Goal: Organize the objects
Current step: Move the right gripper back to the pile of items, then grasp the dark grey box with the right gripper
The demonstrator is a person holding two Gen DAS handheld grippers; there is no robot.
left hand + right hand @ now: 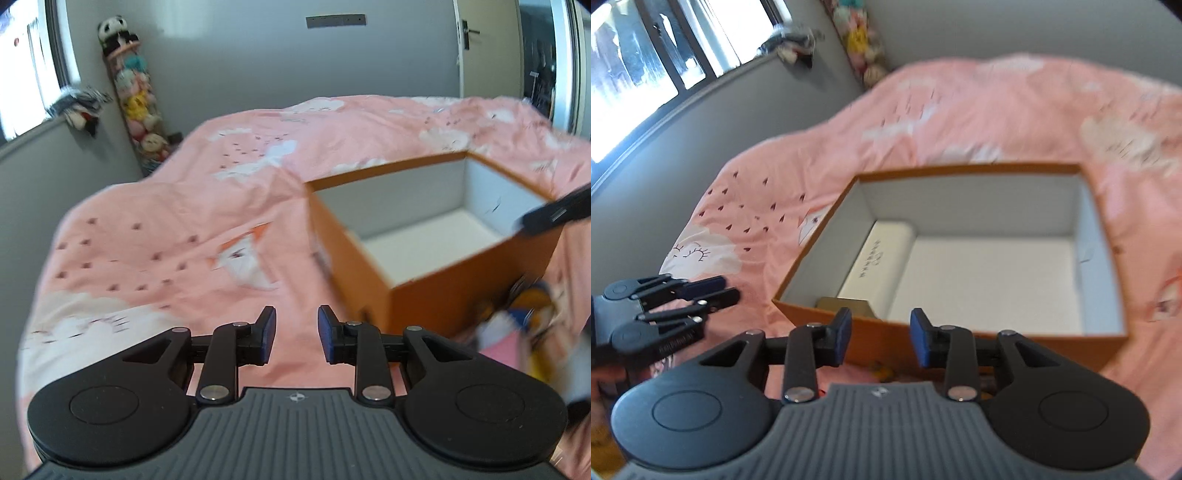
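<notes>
An open orange cardboard box (1012,338) with a white inside stands on the pink bed; it also shows in the left wrist view (436,299). Inside it, along its left wall, lie a long white box (877,258) and a small tan box (846,305). My right gripper (881,341) is open and empty, just above the box's near wall. My left gripper (296,334) is open and empty over the quilt, left of the box; it also shows in the right wrist view (718,290). A blurred pile of colourful items (517,325) lies by the box's near side.
The pink quilt (184,229) covers the whole bed. A hanging column of plush toys (138,99) stands in the far corner by a window (22,74). A door (491,48) is at the back right. The right gripper's tip (554,216) reaches over the box's rim.
</notes>
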